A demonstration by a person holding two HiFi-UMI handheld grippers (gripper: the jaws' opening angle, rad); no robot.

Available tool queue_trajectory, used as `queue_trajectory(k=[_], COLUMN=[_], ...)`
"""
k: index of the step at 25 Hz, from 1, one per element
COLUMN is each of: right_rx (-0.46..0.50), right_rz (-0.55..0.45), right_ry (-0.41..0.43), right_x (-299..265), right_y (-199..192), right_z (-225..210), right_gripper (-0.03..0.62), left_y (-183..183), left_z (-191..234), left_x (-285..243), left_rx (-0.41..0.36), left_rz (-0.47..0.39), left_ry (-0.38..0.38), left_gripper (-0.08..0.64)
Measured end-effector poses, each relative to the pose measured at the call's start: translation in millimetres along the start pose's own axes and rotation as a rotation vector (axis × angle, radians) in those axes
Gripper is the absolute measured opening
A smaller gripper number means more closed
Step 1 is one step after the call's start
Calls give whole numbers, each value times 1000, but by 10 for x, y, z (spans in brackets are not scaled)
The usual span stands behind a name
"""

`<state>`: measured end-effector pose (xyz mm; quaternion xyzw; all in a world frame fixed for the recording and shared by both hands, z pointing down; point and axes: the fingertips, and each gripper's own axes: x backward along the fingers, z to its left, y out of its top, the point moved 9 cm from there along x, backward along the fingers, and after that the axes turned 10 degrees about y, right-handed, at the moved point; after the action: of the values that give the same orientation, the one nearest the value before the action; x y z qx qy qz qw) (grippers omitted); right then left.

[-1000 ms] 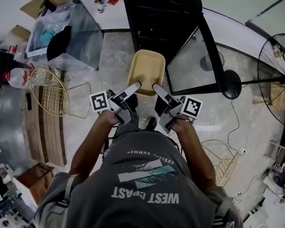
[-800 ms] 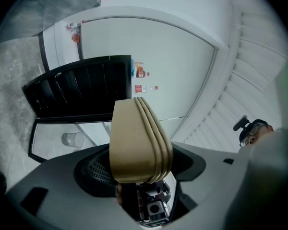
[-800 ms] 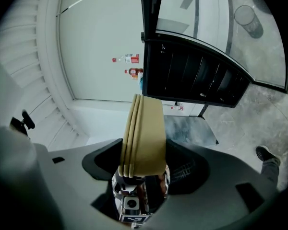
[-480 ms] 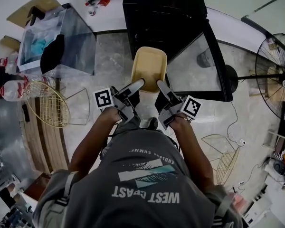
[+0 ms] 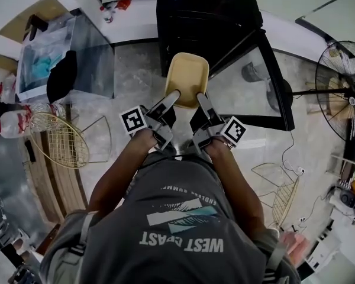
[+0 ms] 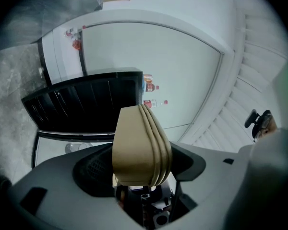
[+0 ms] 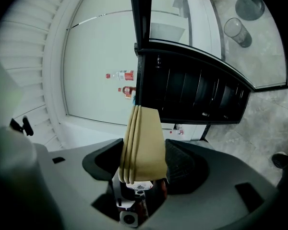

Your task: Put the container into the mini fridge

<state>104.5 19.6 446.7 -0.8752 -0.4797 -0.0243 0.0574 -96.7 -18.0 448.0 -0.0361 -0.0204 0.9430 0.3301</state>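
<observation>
Just in front of the mini fridge (image 5: pixel 207 25), beside its open glass door (image 5: pixel 248 90), the tan container (image 5: pixel 187 76) is hanging in the air. The left gripper (image 5: pixel 172 96) and right gripper (image 5: pixel 200 99) are each pinching its near end, jaws pressing on it.

Head view looked steeply down from above the person (image 5: pixel 177 218), wide and fairly far, taking in the floor (image 5: pixel 136 81), left gripper (image 5: pixel 173 95), right gripper (image 5: pixel 200 97), container (image 5: pixel 187 74) and mini fridge (image 5: pixel 207 22). Each gripper view sat low just behind its own jaws, very near, facing forward along them, one from either side of the container. All three shared the container and the mini fridge front.
</observation>
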Motion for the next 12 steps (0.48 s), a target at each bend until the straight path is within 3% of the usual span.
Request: queue_trajectory(k=[12], right_rx=[-24], right_rz=[-52], right_ry=[-42], right_x=[-256], right_y=[178], right_z=[-434], right_gripper=[284], left_y=[225], left_z=[402], left_x=[-285], left_rx=[34], left_rz=[-69], left_ry=[37], left_gripper=[319])
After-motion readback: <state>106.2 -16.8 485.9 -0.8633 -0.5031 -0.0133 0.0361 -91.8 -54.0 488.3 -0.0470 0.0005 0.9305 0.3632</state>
